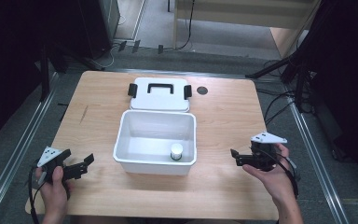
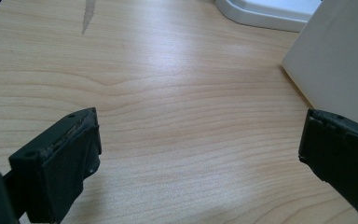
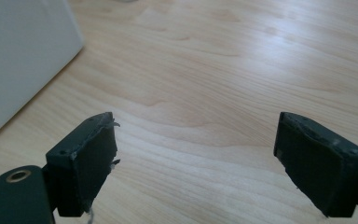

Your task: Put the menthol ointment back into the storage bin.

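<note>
Plastic storage box (image 1: pixel 137 154), white, rectangular and lidless, was seen at the middle of the wooden tabletop (image 1: pixel 223 116), with its matching lid (image 1: pixel 160 103) laid flat just behind it; the lid carried a black handle (image 1: pixel 161 87) and a black clip at each short side. A small white jar (image 1: pixel 176 151) stood upright inside the box, against the near wall and towards the right corner. The box was judged light and stiff, thin-walled with a rolled rim, smooth and somewhat slippery, so that a hold on the rim or an opposed hold on the two short walls was thought best; the lid was judged best taken by its handle, and the jar, small and round, by its sides. The left gripper (image 1: pixel 87 163) was held near the box's left wall with its fingers (image 2: pixel 70 154) spread and nothing between them. The right gripper (image 1: pixel 237 158) was held well apart from the box's right wall, its fingers (image 3: pixel 91 158) likewise spread over bare wood grain. A dark round hole (image 1: pixel 202 90) was noted in the tabletop beside the lid.
</note>
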### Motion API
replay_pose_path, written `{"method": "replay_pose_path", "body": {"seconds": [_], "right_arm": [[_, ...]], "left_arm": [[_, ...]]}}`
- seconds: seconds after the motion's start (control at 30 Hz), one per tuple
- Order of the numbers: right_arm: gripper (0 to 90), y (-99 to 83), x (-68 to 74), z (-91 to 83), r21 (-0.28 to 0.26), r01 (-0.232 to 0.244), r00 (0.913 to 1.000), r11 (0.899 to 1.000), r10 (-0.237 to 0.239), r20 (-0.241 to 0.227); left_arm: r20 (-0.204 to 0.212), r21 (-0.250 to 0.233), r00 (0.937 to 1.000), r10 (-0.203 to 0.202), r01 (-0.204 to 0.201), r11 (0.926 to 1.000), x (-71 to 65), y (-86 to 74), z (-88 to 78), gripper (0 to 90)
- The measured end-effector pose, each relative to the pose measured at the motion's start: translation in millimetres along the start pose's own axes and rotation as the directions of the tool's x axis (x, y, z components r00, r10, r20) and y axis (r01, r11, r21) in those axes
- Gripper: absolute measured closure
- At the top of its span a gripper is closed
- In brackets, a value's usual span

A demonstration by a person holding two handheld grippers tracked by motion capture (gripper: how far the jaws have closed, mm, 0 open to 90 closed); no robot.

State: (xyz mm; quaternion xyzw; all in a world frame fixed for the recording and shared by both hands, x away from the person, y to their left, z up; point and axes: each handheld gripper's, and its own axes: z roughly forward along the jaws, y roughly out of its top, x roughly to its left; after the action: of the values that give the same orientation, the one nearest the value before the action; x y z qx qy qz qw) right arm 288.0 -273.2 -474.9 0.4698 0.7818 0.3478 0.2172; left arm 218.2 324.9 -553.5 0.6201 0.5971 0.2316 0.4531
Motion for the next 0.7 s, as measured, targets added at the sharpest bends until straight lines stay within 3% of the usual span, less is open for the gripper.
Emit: {"method": "replay_pose_path", "body": {"seconds": [0.07,0.13,0.17,0.2,0.27,0.37,0.7], "right_arm": [[12.7,-7.7,-1.6,-3.8,-0.035,-0.045,0.9986,0.998,0.046,0.025],[9.5,-16.4,-3.7,-8.1,-0.067,-0.048,0.9981,0.997,0.050,0.037],[3.6,-21.3,-4.8,-10.3,-0.082,-0.036,0.9986,0.996,0.039,0.035],[3.6,-21.3,-4.8,-10.3,-0.082,-0.036,0.9986,0.996,0.039,0.035],[0.0,-33.8,-11.0,-15.9,-0.134,-0.083,0.9965,0.987,0.084,0.001],[0.0,-45.2,-15.9,-20.8,-0.176,-0.107,0.9941,0.979,0.109,0.003],[0.0,-78.2,-28.0,-26.2,-0.199,-0.141,0.9891,0.970,0.147,0.014]], "left_arm": [[0.000,0.000,1.0000,0.001,-0.001,1.0000,0.0,0.0,0.0,0.0],[0.000,0.001,1.0000,0.002,-0.002,1.0000,-0.1,0.0,0.0,0.0],[0.000,0.001,1.0000,0.002,-0.002,1.0000,-0.1,0.0,0.0,0.0],[-0.001,0.001,1.0000,0.003,-0.003,1.0000,-0.1,0.0,0.0,0.0],[-0.002,0.003,1.0000,0.005,-0.005,1.0000,-0.3,0.1,-0.1,0.0],[-0.003,0.003,1.0000,0.006,-0.006,1.0000,-0.4,0.1,-0.1,0.0],[-0.008,-0.001,0.9998,0.016,-0.016,0.9999,-0.9,0.0,-0.1,0.0]]}}
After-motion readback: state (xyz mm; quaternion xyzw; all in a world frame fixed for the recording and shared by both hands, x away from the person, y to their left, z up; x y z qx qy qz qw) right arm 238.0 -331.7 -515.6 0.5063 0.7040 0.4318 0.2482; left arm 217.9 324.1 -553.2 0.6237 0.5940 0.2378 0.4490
